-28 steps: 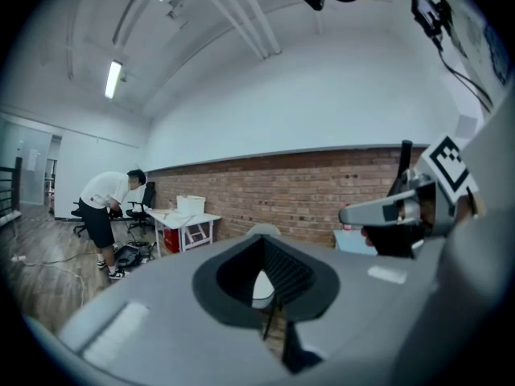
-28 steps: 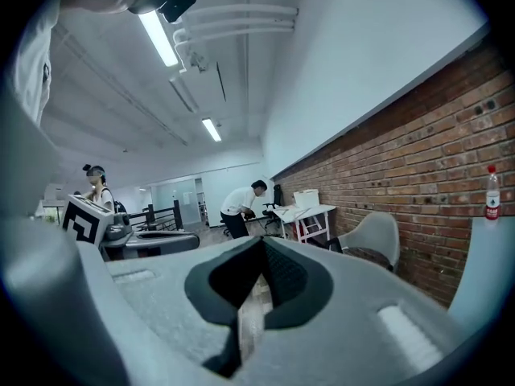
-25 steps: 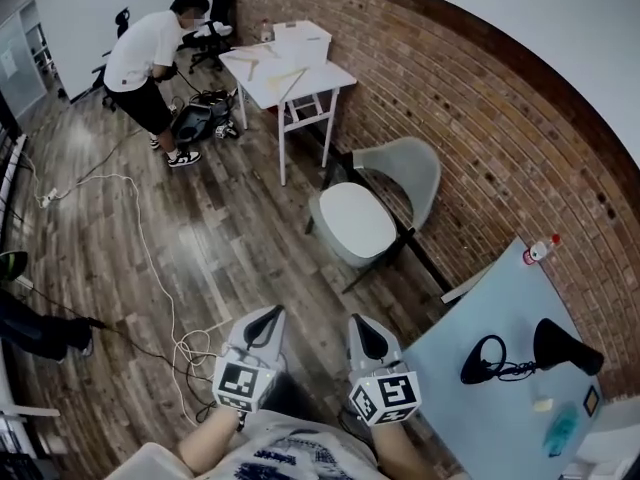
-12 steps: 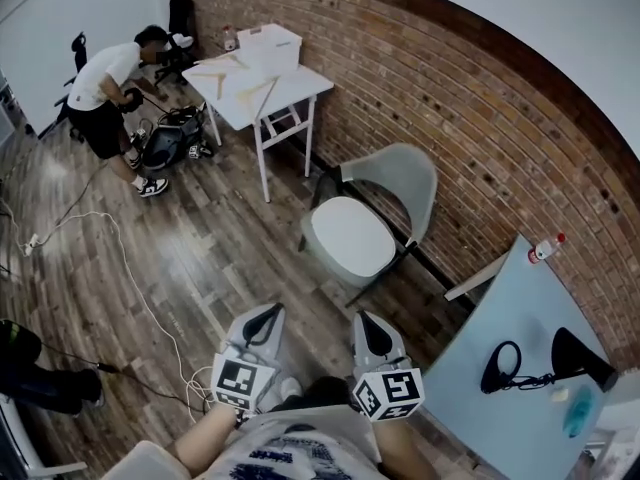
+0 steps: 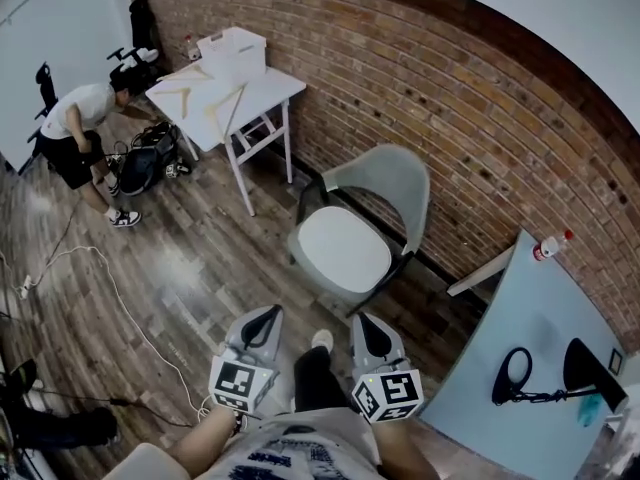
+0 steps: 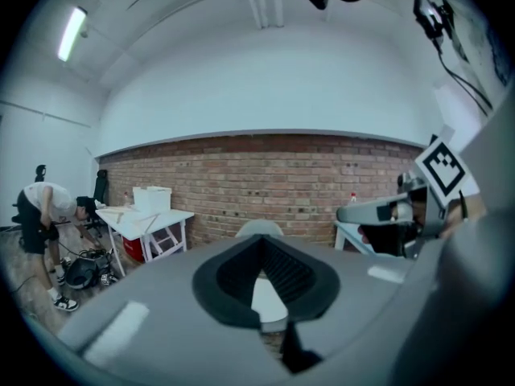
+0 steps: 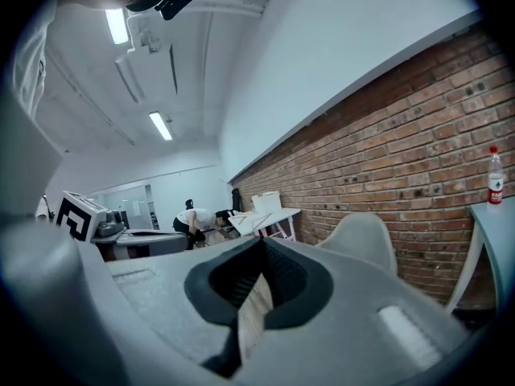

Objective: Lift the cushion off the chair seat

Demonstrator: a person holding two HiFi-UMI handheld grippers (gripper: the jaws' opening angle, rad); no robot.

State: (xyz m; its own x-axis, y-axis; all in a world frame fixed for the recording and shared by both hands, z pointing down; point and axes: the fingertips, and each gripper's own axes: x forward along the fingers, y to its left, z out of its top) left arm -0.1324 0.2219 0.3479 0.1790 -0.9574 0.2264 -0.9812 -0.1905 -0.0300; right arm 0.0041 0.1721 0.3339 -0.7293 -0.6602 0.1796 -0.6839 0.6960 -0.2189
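Note:
A white round cushion (image 5: pixel 343 250) lies on the seat of a grey shell chair (image 5: pixel 388 176) against the brick wall. Both grippers are held side by side short of the chair, over the wood floor. My left gripper (image 5: pixel 266 317) is shut and empty, pointing at the chair's near left edge. My right gripper (image 5: pixel 364 324) is also shut and empty, just short of the seat's near right corner. In the left gripper view the cushion (image 6: pixel 266 296) shows through the gap of the closed jaws, with the chair back (image 6: pixel 259 228) above. The right gripper view catches the chair back (image 7: pixel 364 236) at the right.
A white folding table (image 5: pixel 222 96) with a box stands to the far left of the chair. A person (image 5: pixel 72 130) bends over bags beyond it. Cables (image 5: pixel 118 298) trail across the floor at the left. A pale blue table (image 5: pixel 515 348) with a bottle (image 5: pixel 549 245) stands close on the right.
The chair and cushion have come nearer and more central in the head view as both grippers advanced toward them. The jaws of both stayed shut.

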